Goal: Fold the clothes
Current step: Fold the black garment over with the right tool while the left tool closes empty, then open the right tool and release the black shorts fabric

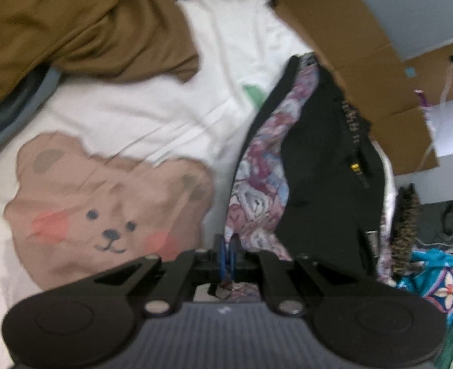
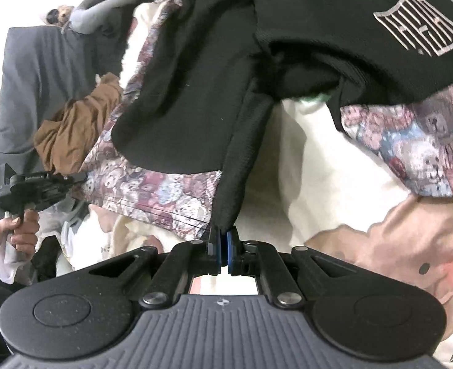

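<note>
Both claws are gripping the same garment, a black jacket with a bear-print lining, so that it is hanging spread between them for folding. The left claw is clamping the lining's edge just ahead of its tips. The right claw is pinching a black hem the same way. Below both, the white bear sheet is serving as the folding surface; a brown garment is lying beyond, well apart.

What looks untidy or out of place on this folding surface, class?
The brown garment lies crumpled at the far edge of the white bear-print sheet instead of flat. The black and bear-patterned jacket hangs twisted and bunched, pinched at its edges by the left gripper and right gripper.
</note>
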### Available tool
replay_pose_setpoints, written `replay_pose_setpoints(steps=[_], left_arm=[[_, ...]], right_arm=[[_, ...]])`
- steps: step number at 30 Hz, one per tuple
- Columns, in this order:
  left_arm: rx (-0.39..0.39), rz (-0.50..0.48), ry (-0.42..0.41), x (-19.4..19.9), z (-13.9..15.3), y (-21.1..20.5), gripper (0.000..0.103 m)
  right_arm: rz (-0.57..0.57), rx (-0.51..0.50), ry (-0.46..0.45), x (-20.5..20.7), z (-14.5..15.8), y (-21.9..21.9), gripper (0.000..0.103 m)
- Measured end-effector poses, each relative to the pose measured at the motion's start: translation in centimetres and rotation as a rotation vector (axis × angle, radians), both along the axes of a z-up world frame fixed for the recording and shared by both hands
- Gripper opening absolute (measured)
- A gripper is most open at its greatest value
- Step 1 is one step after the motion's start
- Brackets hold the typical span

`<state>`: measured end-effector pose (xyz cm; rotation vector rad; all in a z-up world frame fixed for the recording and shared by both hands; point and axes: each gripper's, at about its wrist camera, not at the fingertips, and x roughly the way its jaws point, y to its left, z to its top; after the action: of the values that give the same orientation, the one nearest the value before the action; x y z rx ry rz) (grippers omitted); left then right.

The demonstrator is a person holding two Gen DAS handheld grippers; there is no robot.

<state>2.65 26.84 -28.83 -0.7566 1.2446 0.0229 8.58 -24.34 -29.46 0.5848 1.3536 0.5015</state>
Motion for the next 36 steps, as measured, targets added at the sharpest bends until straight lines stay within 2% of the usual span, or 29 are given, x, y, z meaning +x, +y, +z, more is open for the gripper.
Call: replay_pose_setpoints(steps=[5,11,18,20,22,27,31,34,36], left_arm=[[0.034,0.016,0.049,0.7,-2.1,-0.1,0.003],[0.061,0.015,0.022,0.4,-1.0,1.0,0.003],[0.081,0.053,0.064,0.3,-2.5,1.7,0.003],[0.085,0.061,0.063,0.3,-2.4,1.7,0.003],[0.087,0.064,0.059,0.2,-2.1,1.8,0.003],[0.101,0.062,0.031,0.1,-0.7,2.2,0.003],[0.124,0.053,0.078,0.6,-2.5,1.8,0.003],[0.173,0.054,0.132,0.9,-3.9,1.5,0.007],[0.215,0.051,0.137,1.2,-3.6,1.4,0.011]], right_arm=[[0.022,-0.012,0.045,-0.4,-1.9,1.4,0.001],[0.056,0.004,0.066,-0.8,-2.4,2.5,0.001],[0.04,0.011,0.092,-1.0,-3.5,3.0,0.001],[-0.006,0.037,0.136,-1.3,-4.6,3.1,0.001],[0.001,0.049,0.147,-1.6,-5.1,3.4,0.001],[0.024,0.049,0.124,-1.3,-4.5,3.6,0.001],[0.014,0.027,0.128,-1.2,-4.9,3.7,0.001],[-0.006,-0.004,0.152,-1.2,-5.4,3.6,0.005],[-0.025,-0.007,0.149,-1.2,-5.2,3.1,0.005]])
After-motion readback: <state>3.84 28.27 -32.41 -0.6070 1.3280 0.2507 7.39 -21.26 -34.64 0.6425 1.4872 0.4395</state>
